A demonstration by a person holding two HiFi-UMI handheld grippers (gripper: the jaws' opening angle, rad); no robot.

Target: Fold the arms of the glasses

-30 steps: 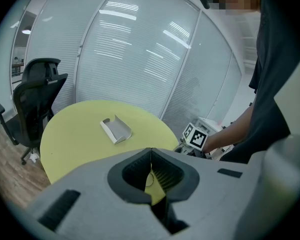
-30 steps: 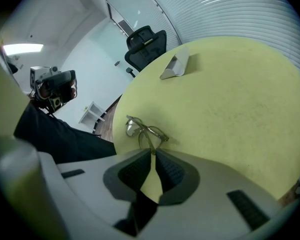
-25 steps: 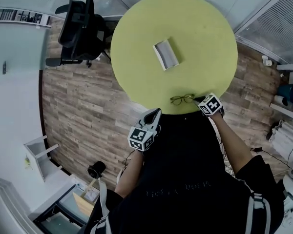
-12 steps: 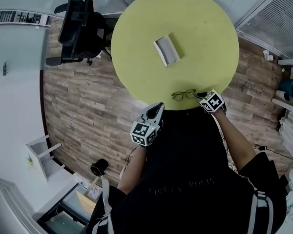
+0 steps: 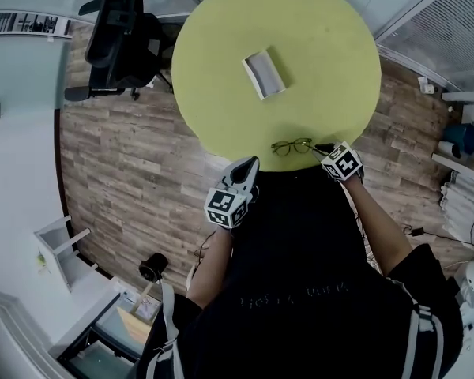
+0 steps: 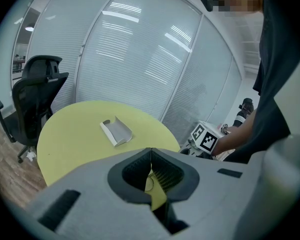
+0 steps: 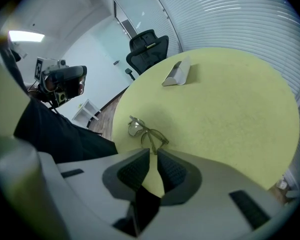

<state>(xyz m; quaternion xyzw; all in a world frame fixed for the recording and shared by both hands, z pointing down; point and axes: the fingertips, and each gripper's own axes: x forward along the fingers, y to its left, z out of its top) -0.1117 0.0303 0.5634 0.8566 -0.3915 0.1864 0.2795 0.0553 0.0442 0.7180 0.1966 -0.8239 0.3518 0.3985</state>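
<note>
**Me:** Since the glasses lie close to my edge of the round yellow-green table, with one arm pointing toward my right side, I've set my right gripper low on the tabletop at that arm's tip.

**Colleague:** Are you holding it?

**Me:** Not that I can see. Looking along that gripper, the jaws stand a narrow slit apart. The arm's end sits right at their mouth, touching or nearly so, and I judge nothing is pinched yet. The narrow gap makes sense, because the arm is thin. A small squeeze would take it, or the jaw tips could simply nudge it inward toward the lenses.

**Colleague:** And the left one?

**Me:** My left gripper is clenched on nothing, its tips meeting, and I hold it off the table over the wooden floor beside my body. I'd guess it's parked there so it doesn't crowd the frame. It may be wanted to steady the front or take the other arm, which I can't make out clearly.

**Colleague:** Anything to read?

**Me:** Little. Each gripper carries a marker cube with black-and-white square patterns and no letters. My black shirt bears faint print, too blurred to read. No brand shows on the glasses, nor on the white open case lying well apart from them near the table's middle.
</note>
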